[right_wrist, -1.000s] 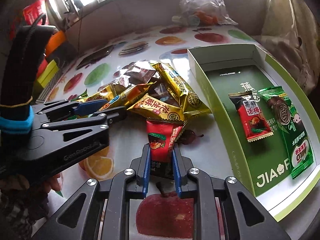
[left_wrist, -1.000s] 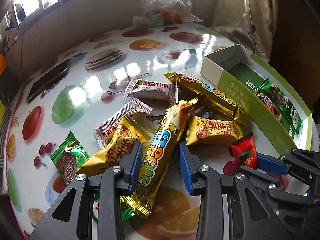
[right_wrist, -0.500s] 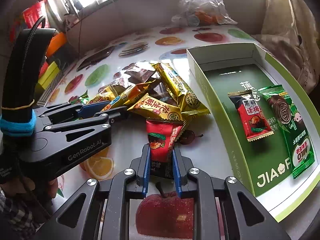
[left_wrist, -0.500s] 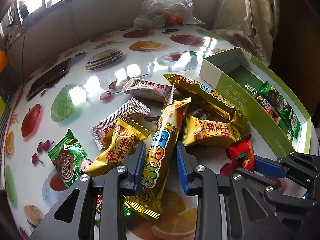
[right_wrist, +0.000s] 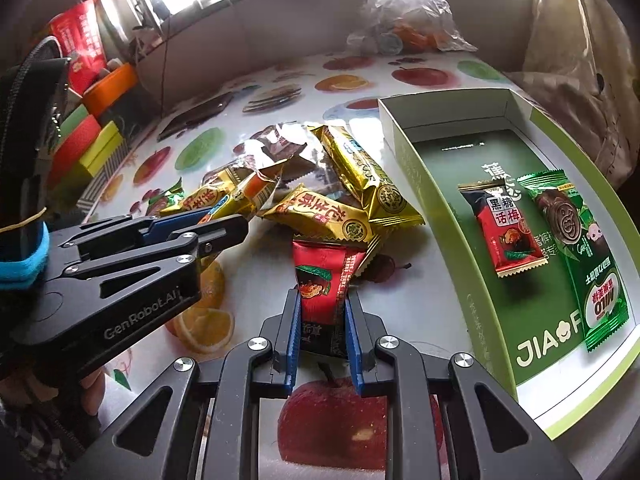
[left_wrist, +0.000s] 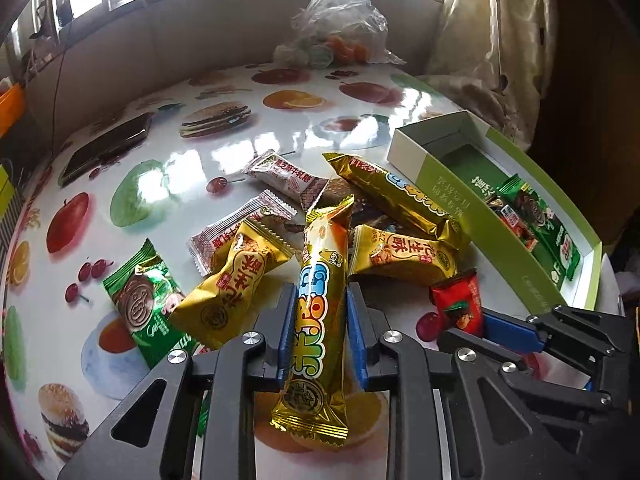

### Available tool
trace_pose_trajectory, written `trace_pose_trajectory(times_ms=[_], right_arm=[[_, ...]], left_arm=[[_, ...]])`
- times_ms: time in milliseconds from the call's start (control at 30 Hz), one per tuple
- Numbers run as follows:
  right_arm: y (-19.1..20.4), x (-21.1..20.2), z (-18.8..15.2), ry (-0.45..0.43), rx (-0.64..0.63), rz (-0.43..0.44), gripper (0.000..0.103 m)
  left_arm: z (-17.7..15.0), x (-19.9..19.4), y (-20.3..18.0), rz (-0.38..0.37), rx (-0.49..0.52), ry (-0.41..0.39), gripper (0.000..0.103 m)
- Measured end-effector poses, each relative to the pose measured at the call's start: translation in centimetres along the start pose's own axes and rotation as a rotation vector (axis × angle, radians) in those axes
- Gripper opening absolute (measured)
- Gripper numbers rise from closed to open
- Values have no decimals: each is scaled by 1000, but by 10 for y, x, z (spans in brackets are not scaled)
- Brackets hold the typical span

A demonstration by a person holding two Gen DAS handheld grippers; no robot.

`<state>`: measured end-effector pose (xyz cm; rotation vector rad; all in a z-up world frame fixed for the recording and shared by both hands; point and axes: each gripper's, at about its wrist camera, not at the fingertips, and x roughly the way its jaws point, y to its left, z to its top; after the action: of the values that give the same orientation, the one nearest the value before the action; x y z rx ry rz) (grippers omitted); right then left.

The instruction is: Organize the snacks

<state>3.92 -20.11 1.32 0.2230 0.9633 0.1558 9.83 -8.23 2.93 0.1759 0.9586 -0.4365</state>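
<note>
My left gripper (left_wrist: 320, 320) is shut on a long gold snack bar (left_wrist: 320, 280) with blue letters, held above the fruit-print table (left_wrist: 168, 184). My right gripper (right_wrist: 322, 316) is shut on a red snack packet (right_wrist: 324, 276), which also shows in the left wrist view (left_wrist: 458, 304). A pile of gold and white packets (left_wrist: 400, 256) lies just beyond both. A green open box (right_wrist: 472, 280) at the right holds a red packet (right_wrist: 502, 232) and a green Milo packet (right_wrist: 580, 248).
A green chocolate packet (left_wrist: 148, 300) lies on the table at left. A dark phone (left_wrist: 108, 148) lies farther left. A clear plastic bag (left_wrist: 340, 28) sits at the far edge. Coloured boxes (right_wrist: 88, 144) stand left of the table. A curtain (left_wrist: 492, 40) hangs at right.
My left gripper has closed on the long gold bar and lifted it off the pile. My right gripper still holds the red packet in much the same place.
</note>
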Motion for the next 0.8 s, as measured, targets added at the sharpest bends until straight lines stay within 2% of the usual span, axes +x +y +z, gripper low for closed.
trace_pose_trajectory(times_ms=[400, 800], right_arm=[[10, -12, -2, -24, -23, 7, 20], [13, -36, 5, -77, -41, 0, 20]], left_arm=[[-9, -25, -4, 14, -12, -41, 25], [-2, -56, -12, 10, 4, -107, 25]])
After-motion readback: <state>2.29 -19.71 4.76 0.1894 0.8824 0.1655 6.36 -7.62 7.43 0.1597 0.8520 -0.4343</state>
